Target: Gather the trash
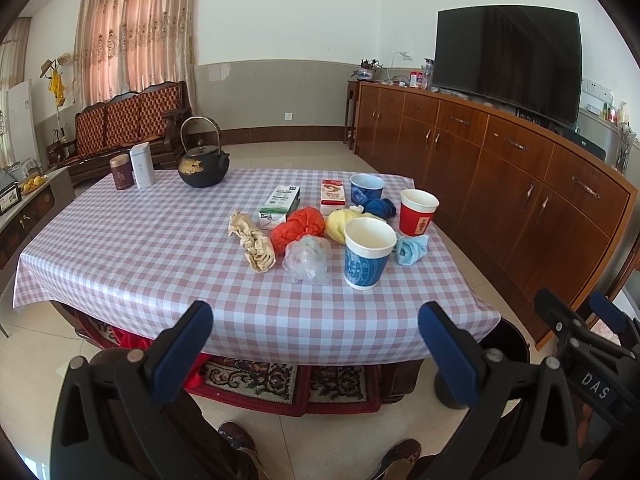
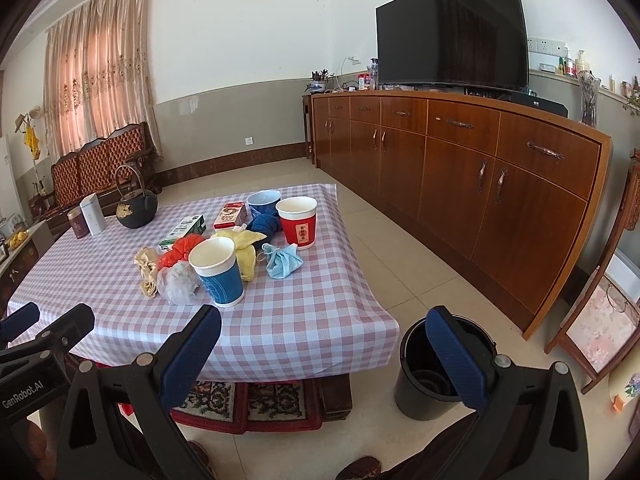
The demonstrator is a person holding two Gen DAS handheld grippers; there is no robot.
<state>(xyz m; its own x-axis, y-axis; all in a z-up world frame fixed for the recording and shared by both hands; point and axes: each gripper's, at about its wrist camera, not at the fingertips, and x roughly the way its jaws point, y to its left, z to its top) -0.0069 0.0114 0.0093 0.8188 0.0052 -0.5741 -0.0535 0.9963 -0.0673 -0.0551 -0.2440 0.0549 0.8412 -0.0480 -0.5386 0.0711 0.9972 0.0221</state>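
Note:
Trash lies clustered on the checked tablecloth: a blue paper cup, a red paper cup, a second blue cup, a clear plastic wad, crumpled beige paper, an orange wad, a yellow wad, a dark blue wad, a light blue mask and two small cartons. A black bin stands on the floor by the table's corner. My left gripper is open before the near table edge. My right gripper is open, above the bin side.
A black iron kettle and two tins stand at the table's far left. A long wooden sideboard with a TV runs along the right. A sofa stands at the back. The person's shoes show below.

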